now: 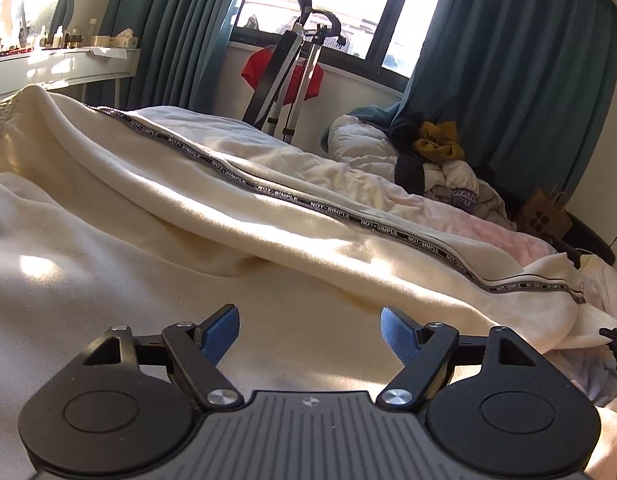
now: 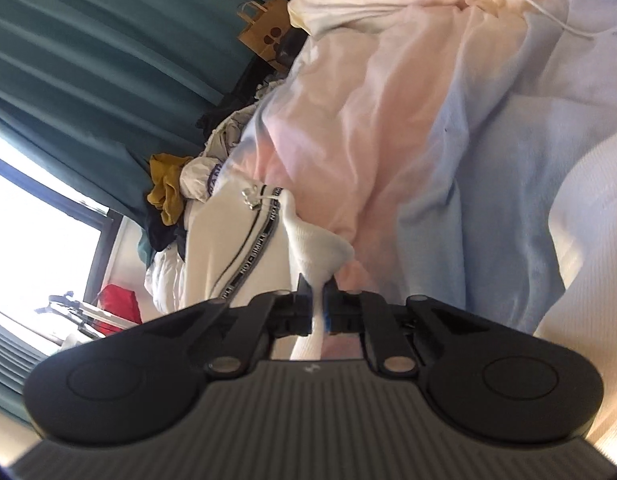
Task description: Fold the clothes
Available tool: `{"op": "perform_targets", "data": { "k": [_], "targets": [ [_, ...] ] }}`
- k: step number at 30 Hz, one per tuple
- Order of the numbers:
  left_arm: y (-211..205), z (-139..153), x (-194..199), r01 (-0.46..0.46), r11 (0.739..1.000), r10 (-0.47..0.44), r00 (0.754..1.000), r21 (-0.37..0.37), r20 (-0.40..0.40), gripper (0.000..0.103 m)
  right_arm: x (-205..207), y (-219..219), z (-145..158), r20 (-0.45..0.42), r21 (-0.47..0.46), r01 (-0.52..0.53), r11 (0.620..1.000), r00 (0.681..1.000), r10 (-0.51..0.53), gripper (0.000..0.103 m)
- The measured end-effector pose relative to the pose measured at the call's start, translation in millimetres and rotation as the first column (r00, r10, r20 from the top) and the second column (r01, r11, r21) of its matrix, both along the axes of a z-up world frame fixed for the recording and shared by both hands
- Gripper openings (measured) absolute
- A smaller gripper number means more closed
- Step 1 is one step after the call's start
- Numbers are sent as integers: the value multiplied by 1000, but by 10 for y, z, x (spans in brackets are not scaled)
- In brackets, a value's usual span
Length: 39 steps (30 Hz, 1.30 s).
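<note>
Cream trousers (image 1: 212, 200) with a black "NOT-SIMPLE" side tape (image 1: 348, 216) lie stretched across the bed. My left gripper (image 1: 310, 328) is open with blue pads, low over the cream cloth and holding nothing. My right gripper (image 2: 317, 304) is shut on a pinched end of the same cream trousers (image 2: 316, 248) near the taped hem (image 2: 252, 252) and a zip pull. The right gripper's tip shows at the right edge of the left wrist view (image 1: 614, 340).
A pile of other clothes (image 1: 436, 156) sits at the far end of the bed by teal curtains (image 1: 528, 80). A folded stand (image 1: 292, 80) with a red garment leans at the window. A paper bag (image 1: 544, 216) stands beside the bed. Pink and blue bedding (image 2: 428, 140) lies under the trousers.
</note>
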<state>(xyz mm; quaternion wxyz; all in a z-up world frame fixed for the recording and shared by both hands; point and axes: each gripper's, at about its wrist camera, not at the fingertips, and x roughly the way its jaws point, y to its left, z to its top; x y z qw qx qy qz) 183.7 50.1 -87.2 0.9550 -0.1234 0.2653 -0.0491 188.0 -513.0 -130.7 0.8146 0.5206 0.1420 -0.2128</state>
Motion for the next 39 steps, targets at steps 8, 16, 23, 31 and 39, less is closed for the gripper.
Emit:
{"op": "perform_targets", "data": {
  "k": [8, 16, 23, 31, 39],
  "targets": [
    [65, 102, -4, -11, 1000, 11, 1000, -25, 12, 80, -403, -282, 367, 69, -92, 135, 986, 989, -129, 6],
    [59, 95, 28, 0, 1000, -1, 999, -29, -37, 80, -555, -473, -209, -129, -3, 193, 981, 973, -192, 7],
    [173, 134, -25, -19, 998, 15, 998, -67, -63, 80, -782, -207, 5, -85, -29, 139, 990, 986, -141, 9],
    [213, 159, -131, -41, 998, 36, 994, -48, -101, 80, -1558, -30, 394, -77, -87, 157, 984, 983, -164, 9],
    [392, 246, -404, -83, 992, 70, 989, -95, -133, 80, -2447, -31, 464, -82, 10, 245, 969, 966, -243, 10]
  ]
}}
